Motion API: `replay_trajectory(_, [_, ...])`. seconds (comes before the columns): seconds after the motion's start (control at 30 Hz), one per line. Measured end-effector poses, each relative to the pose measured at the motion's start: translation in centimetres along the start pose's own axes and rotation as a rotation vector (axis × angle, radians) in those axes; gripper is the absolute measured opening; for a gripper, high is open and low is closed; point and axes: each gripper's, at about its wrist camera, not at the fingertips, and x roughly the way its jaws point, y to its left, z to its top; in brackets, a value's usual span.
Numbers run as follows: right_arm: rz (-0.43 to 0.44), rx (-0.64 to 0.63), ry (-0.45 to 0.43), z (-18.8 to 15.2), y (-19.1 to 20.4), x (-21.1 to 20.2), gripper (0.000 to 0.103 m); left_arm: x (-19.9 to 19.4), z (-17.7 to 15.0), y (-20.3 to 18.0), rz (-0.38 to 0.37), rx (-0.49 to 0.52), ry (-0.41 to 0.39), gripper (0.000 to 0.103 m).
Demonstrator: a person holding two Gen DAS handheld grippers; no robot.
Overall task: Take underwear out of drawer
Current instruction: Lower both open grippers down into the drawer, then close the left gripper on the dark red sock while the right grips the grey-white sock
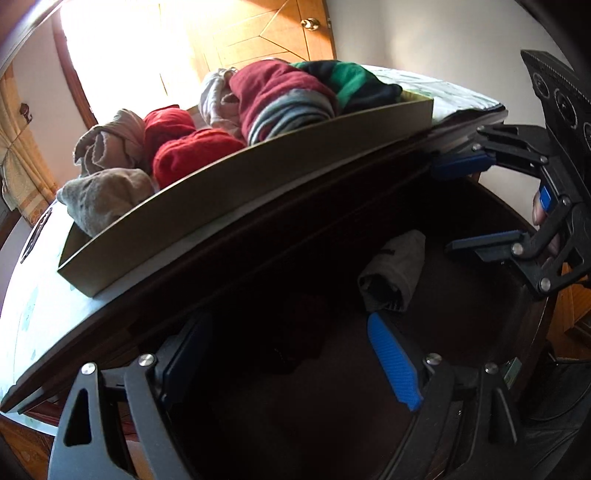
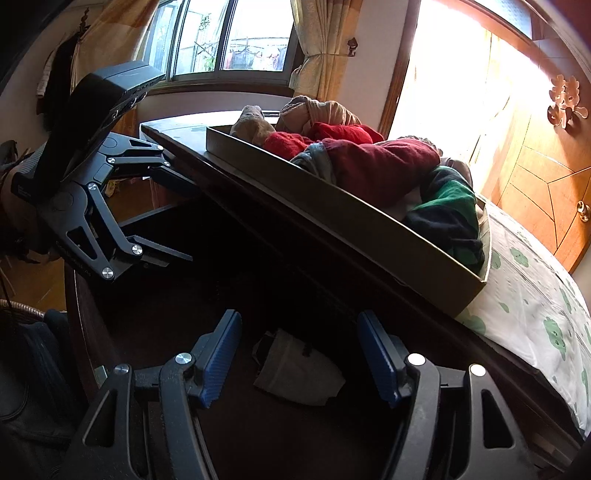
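A dark wooden drawer stands pulled out below a bed edge. A folded grey-white underwear lies on its floor; it also shows in the right wrist view. A dark red garment lies in the drawer's shadow. My left gripper is open above the drawer, with the grey piece just beyond its right blue finger. My right gripper is open, with the grey piece between and just beyond its fingers. Each gripper shows in the other's view, the right and the left.
A shallow cardboard tray on the bed holds several rolled garments, red, beige, maroon-grey and green-black. The tray sits at the bed's edge above the drawer. A green-patterned sheet, a wooden door and a window are behind.
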Motion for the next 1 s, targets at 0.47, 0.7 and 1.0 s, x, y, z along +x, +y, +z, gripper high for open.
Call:
replay_trajectory(0.47, [0.06, -0.234, 0.174, -1.5, 1.0, 3.7, 0.067, 4.5, 0.1, -3.1, -0.097, 0.272, 0.198, 0.087])
replay_trajectory(0.7, [0.056, -0.3, 0.227, -2.1, 1.3, 5.6, 0.067, 6.9, -0.1, -3.9, -0.115, 0.325, 0.27, 0.086])
replay_trajectory(1.0, [0.022, -0.389, 0.268, -2.1, 2.0, 7.7, 0.067, 10.3, 0.0, -3.5, -0.1, 0.348, 0.314, 0.081])
